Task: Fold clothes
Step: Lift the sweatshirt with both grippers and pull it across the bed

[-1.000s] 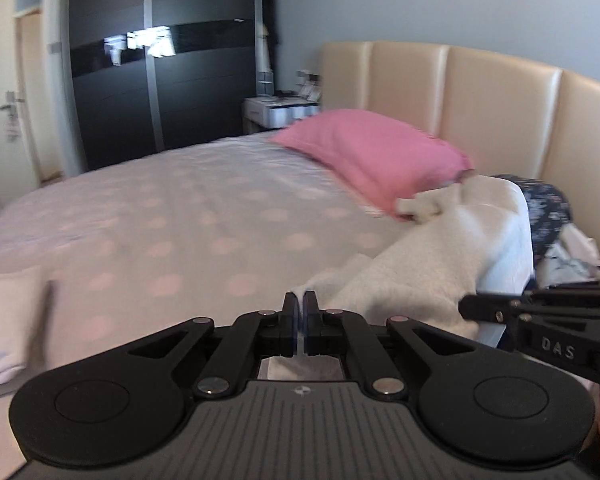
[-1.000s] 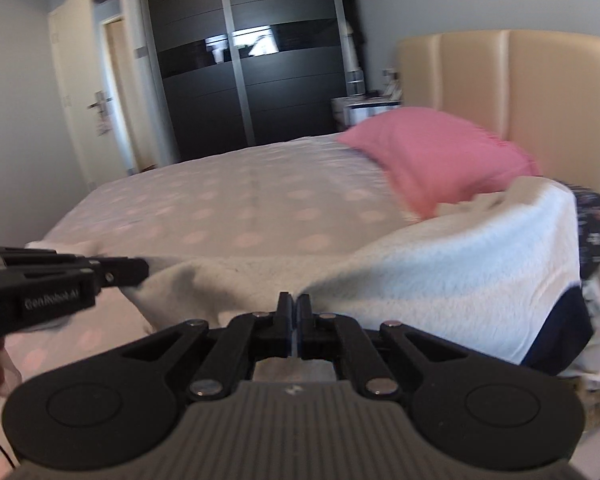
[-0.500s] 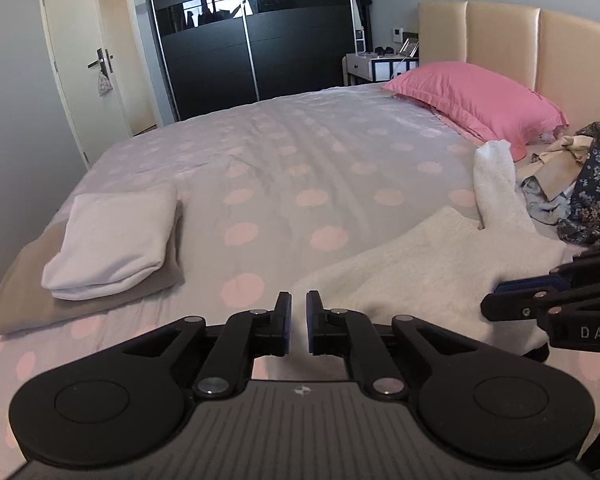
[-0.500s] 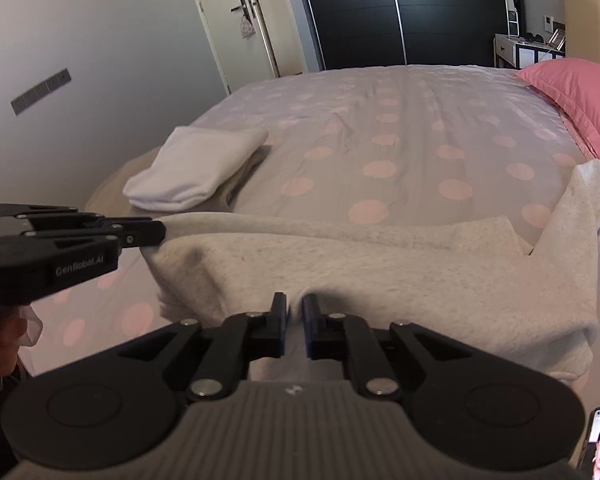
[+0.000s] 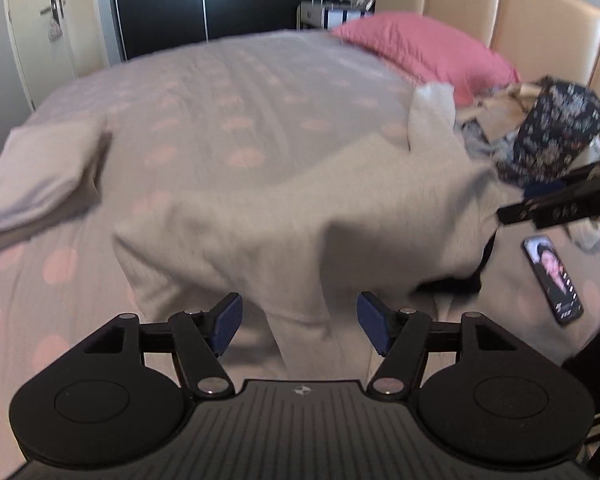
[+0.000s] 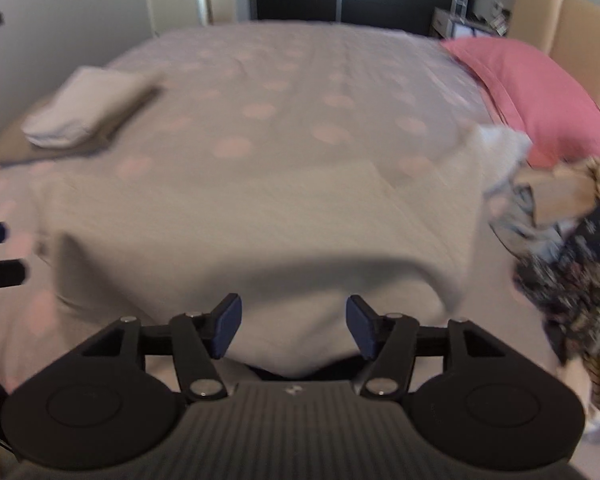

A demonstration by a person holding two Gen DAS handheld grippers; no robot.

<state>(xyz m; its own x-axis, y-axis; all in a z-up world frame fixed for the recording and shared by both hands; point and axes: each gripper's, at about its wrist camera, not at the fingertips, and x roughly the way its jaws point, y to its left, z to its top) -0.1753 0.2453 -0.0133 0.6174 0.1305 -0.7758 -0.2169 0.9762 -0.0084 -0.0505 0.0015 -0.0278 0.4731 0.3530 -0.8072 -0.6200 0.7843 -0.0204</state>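
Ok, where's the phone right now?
The phone shows only in the left wrist view, at the right edge, lying screen-up and lit on the bed, just right of the grey sweater and below the floral garment.

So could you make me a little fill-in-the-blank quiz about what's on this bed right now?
1. Both the left gripper and the right gripper have their jaws ____.
2. The pillow by the headboard is coloured ____.
3. The grey sweatshirt lies spread on a bedspread patterned with pink ____.
4. A ____ with a lit screen lies on the bed, right of the sweatshirt.

Missing words: open; pink; dots; phone
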